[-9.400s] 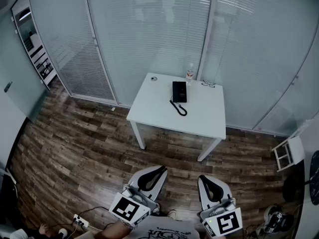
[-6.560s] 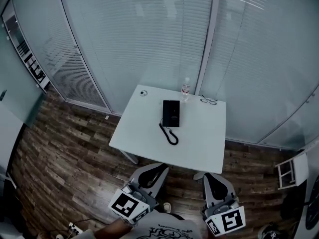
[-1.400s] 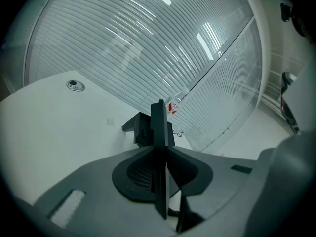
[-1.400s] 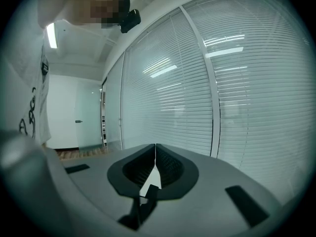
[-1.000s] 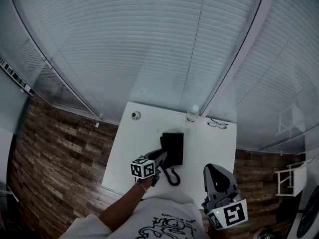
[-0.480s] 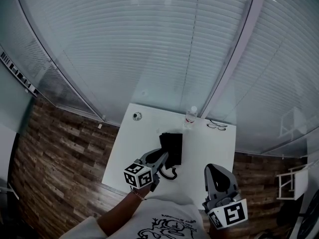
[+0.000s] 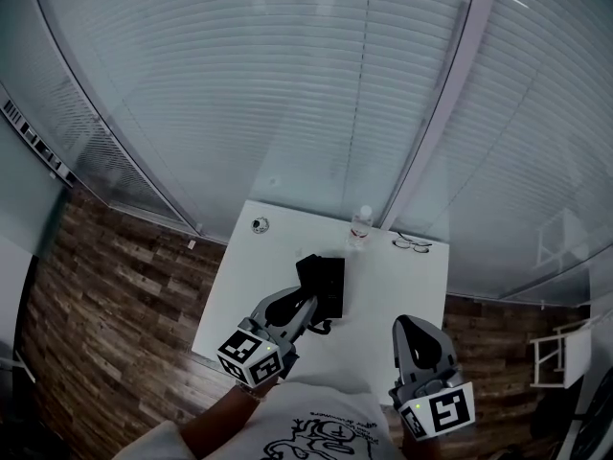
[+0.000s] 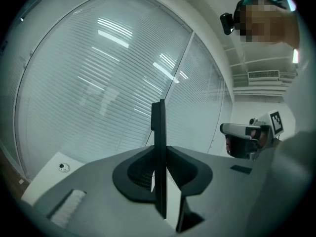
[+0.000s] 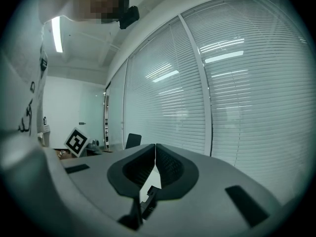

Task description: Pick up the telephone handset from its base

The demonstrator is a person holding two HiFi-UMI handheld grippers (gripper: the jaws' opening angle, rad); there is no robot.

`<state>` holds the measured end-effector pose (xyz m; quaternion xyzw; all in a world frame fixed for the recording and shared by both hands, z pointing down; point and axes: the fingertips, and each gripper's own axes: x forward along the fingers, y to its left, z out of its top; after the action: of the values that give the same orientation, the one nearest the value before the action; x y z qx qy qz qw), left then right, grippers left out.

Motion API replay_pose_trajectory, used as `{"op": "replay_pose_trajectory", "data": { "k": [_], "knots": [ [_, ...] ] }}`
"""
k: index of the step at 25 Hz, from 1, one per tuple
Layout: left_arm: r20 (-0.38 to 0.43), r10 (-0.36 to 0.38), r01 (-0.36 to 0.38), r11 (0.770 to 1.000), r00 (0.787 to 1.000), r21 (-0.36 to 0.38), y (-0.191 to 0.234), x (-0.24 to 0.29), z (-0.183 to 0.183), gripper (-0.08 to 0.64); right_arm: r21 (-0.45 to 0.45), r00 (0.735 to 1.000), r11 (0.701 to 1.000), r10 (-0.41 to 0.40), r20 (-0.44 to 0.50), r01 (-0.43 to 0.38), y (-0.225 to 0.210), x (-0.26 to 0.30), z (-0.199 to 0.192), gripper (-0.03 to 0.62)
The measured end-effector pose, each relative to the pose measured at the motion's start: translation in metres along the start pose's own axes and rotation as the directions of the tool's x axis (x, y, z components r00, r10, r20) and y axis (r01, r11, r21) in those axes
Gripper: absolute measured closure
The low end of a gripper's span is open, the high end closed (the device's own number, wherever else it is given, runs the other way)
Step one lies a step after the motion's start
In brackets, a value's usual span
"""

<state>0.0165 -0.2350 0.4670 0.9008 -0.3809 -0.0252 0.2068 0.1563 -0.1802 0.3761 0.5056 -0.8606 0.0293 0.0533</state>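
Note:
The black telephone handset [image 8: 158, 120] stands edge-on as a thin upright slab between the jaws of my left gripper [image 8: 159, 154], which is shut on it. In the head view my left gripper [image 7: 305, 303] hangs above the near left part of the black telephone base [image 7: 332, 286] on the white table [image 7: 402, 286]. The coiled cord [image 7: 321, 327] trails beside the jaws. From there the handset itself merges with the dark base. My right gripper [image 7: 414, 329] hovers at the table's near right edge. Its jaws [image 9: 155, 157] are shut, with nothing between them.
A water bottle [image 7: 360, 224], a pair of glasses [image 7: 410, 244] and a small round object [image 7: 259, 224] sit along the table's far edge. Glass walls with blinds [image 7: 316, 94] stand right behind the table. Wood floor [image 7: 105, 314] lies to the left.
My left gripper has risen off the base with the handset, drifting toward the lower left of the head view and rolling a little. The right gripper has barely shifted.

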Motion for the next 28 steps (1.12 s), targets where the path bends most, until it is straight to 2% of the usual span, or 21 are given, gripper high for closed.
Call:
{"op": "replay_pose_trajectory", "data": {
  "k": [7,17,28],
  "knots": [
    [0.066,-0.011,0.006,0.997,0.998,0.083,-0.031,-0.015,0.032,0.494,-0.004,1.000,1.000,0.007,0.001,-0.007,-0.005,-0.006,-0.002,0.586],
    [0.116,-0.019,-0.003,0.982,0.993,0.189,-0.063,-0.030,0.053,0.494,-0.014,1.000,1.000,0.021,0.002,-0.021,-0.008,-0.012,-0.005,0.586],
    [0.120,-0.023,-0.001,0.980,0.993,0.201,-0.069,-0.030,0.055,0.494,-0.072,1.000,0.997,0.026,0.003,-0.025,-0.005,-0.014,-0.002,0.586]
  ]
}}
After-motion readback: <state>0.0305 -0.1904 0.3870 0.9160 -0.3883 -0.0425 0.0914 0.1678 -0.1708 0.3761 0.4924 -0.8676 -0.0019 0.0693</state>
